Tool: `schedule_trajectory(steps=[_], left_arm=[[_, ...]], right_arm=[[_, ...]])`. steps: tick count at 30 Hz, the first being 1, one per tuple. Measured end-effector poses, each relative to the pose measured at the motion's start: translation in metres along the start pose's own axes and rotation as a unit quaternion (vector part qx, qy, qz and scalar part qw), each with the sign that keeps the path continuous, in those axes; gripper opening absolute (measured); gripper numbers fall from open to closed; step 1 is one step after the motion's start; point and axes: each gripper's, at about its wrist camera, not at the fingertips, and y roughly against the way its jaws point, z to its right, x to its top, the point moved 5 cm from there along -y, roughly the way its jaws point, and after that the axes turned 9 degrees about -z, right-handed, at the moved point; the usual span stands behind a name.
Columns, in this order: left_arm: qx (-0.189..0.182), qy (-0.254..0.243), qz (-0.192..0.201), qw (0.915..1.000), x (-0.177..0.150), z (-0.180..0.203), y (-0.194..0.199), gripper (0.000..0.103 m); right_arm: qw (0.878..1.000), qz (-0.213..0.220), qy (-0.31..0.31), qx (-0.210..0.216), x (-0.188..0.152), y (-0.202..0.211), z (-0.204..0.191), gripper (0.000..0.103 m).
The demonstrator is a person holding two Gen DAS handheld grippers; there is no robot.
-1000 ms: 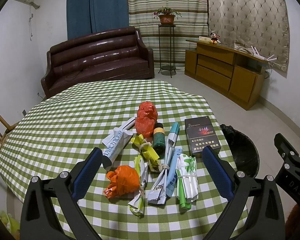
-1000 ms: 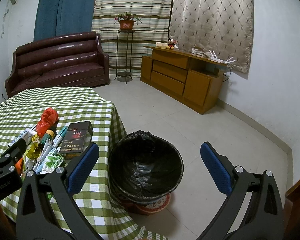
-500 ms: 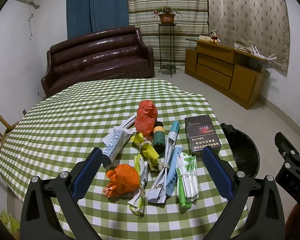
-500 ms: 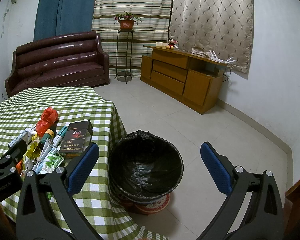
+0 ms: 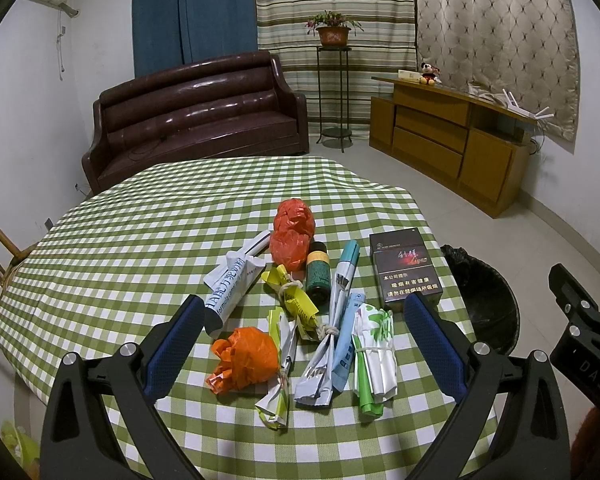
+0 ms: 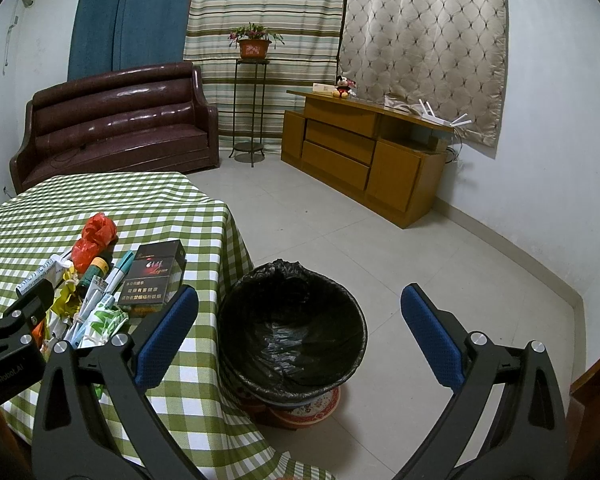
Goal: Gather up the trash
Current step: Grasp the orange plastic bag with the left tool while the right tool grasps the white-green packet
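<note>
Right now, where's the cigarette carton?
The cigarette carton lies flat at the table's right edge, right of the teal tube and just above the black-lined trash bin; the right wrist view shows it left of center.

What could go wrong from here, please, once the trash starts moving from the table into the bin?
1. The litter lies packed together: closing the open left gripper on the orange crumpled bag may also catch the folded wrapper touching it.
2. The cigarette carton sits near the table edge; a nudge could push it off.
3. The bin stands on the floor beside the table, so a piece released too early may miss it.
</note>
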Motion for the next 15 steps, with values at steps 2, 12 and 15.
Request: schedule_trajectory(steps=[2, 12, 15], left_arm=[[0.0, 0.0, -0.001, 1.0, -0.001, 0.0, -0.001, 0.097], [0.006, 0.001, -0.019, 0.9998, -0.009, -0.019, -0.01, 0.097], [0.01, 0.005, -0.031, 0.9995, -0.013, -0.029, -0.014, 0.097]], right_arm=[[1.0, 0.0, 0.001, -0.001, 0.0, 0.0, -0.001, 0.099], [1.0, -0.009, 0.009, 0.002, -0.005, -0.005, -0.003, 0.099], [1.0, -0.014, 0.013, 0.004, -0.008, -0.007, -0.005, 0.099]])
